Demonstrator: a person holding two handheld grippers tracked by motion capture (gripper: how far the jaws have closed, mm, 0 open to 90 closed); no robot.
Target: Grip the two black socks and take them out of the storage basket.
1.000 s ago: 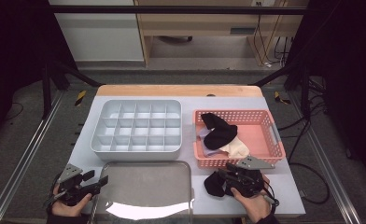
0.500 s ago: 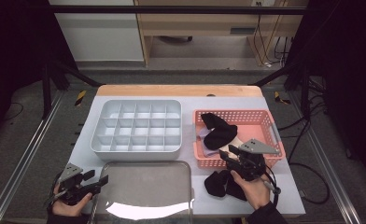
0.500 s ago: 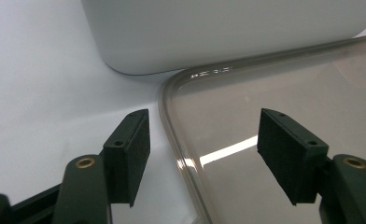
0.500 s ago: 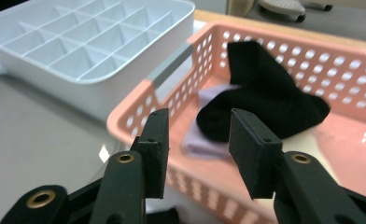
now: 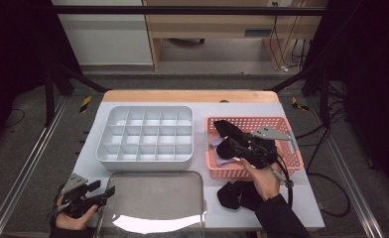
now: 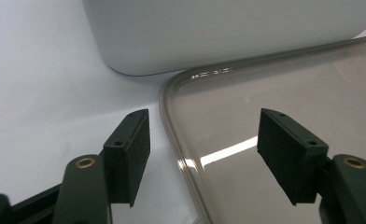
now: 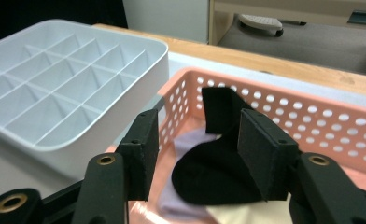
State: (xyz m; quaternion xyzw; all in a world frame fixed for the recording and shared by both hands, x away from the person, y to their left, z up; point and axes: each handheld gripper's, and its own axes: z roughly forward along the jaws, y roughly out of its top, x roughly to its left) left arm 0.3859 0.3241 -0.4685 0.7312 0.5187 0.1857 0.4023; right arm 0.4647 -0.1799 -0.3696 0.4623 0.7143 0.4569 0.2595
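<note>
A white-topped table (image 5: pixel 301 198) with a pale wooden strip (image 5: pixel 187 95) along its far edge stands on a grey carpeted floor (image 5: pixel 29 144). Silver metal rails (image 5: pixel 26 171) flank it on both sides. Beyond it is a light wooden cabinet (image 5: pixel 222 25), beside a white panel (image 5: pixel 103 34). Black cables (image 5: pixel 326 144) trail over the floor at the right. The far corners lie in darkness.
</note>
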